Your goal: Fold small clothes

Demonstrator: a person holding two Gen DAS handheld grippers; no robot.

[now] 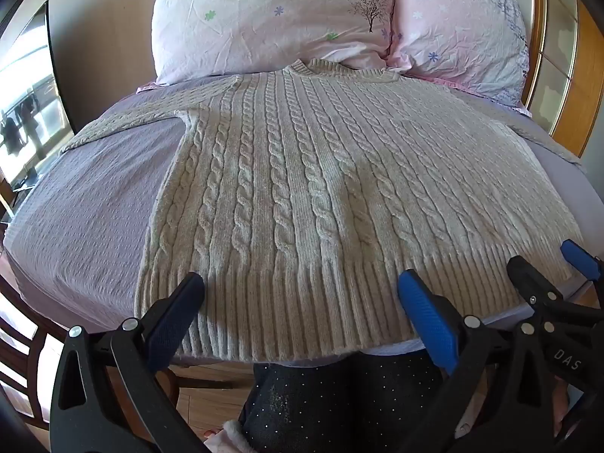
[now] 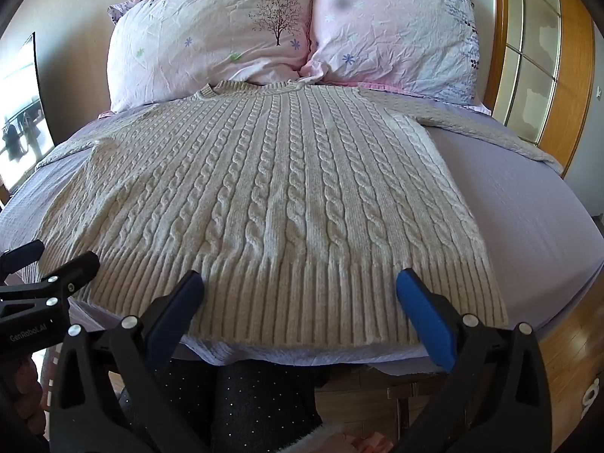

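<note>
Left wrist view
Sweater: your cream cable-knit sweater (image 1: 302, 188) lies flat across the middle of the frame, twisted rope columns running from the ribbed collar at upper centre down to a wide ribbed hem at the bottom.
Sleeve: one sleeve (image 1: 124, 120) stretches toward the left edge, lying flat on the bed.
Left gripper: your left gripper (image 1: 300, 294) hangs over the hem at lower centre, its fingers spread wide and grasping nothing; one pad looks dark, the other bright blue and textured.
Right gripper: your right gripper (image 1: 555, 260) enters at the lower right, near the hem's corner; it is released, fingers parted.
Bed: the bed (image 1: 83, 211) wears a lilac, finely puckered sheet.
Pillows: two crinkled pink pillows (image 1: 271, 19) with flower and tree prints fill the top.
Room: beige wall at upper left, wooden framing along the right edge, wood floor at the bottom.

Right wrist view
Sweater: the sweater (image 2: 271, 196) fills the centre, its hem near the bottom edge of the bed (image 2: 528, 219).
Right gripper: your right gripper (image 2: 300, 292) is released, fingers spread over the ribbed hem.
Left gripper: your left gripper (image 2: 54, 255) shows at the lower left, fingers slightly parted, beside the hem's corner.
Pillows: the pillows (image 2: 211, 37) sit along the top.
</note>
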